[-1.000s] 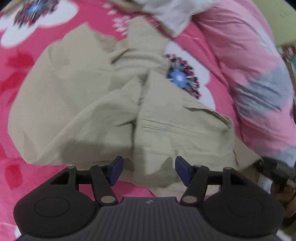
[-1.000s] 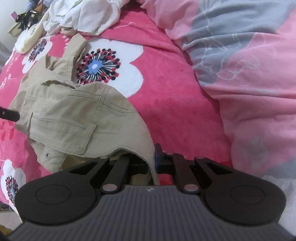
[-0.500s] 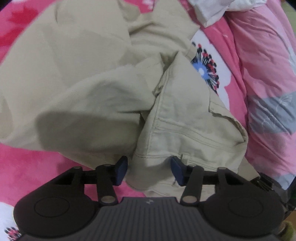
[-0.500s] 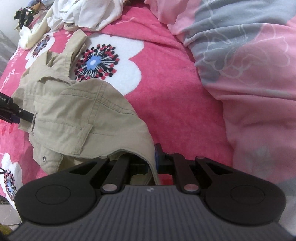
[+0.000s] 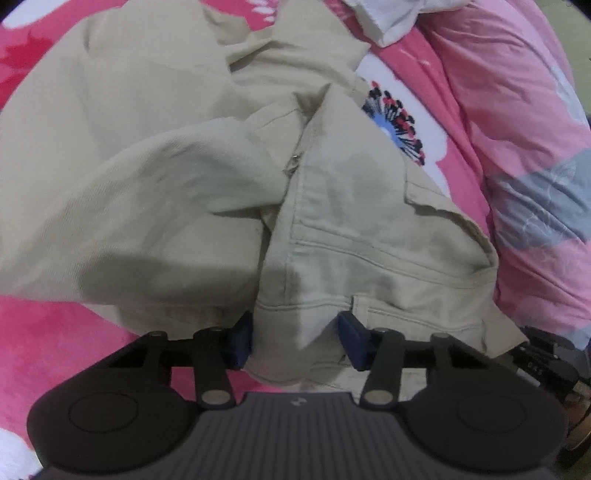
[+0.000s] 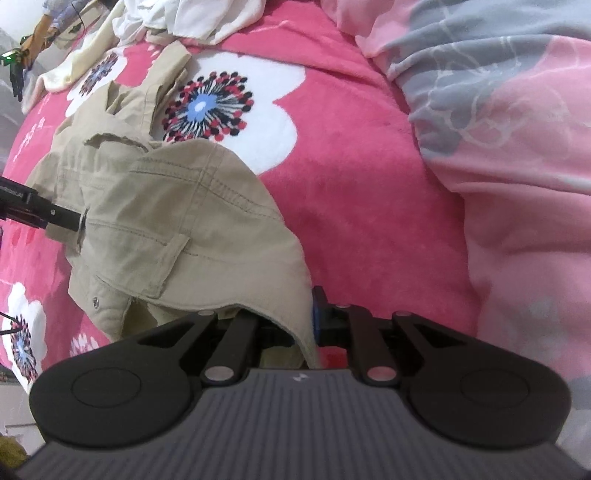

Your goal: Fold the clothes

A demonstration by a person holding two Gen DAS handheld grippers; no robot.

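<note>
Crumpled beige trousers (image 5: 369, 221) lie on a pink flowered blanket (image 5: 48, 332). My left gripper (image 5: 295, 341) points down at their waistband. Its blue pads (image 5: 242, 341) stand on either side of a hanging fold of the band, and the jaws are closing on it. In the right wrist view the same trousers (image 6: 177, 206) spread to the left. My right gripper (image 6: 306, 325) is shut on their near edge, and the cloth hides its left finger. The left gripper's black finger (image 6: 40, 214) shows at the trousers' far left side.
A pink and grey quilt (image 6: 498, 129) is heaped along the right side of the bed. White garments (image 6: 192, 14) lie bunched at the far end. The blanket (image 6: 351, 184) between trousers and quilt is bare. The right gripper's body (image 5: 546, 365) shows at the left view's lower right.
The left gripper came down closer to the trousers, and its jaws narrowed around the waistband fold. The right gripper kept its hold and barely moved.
</note>
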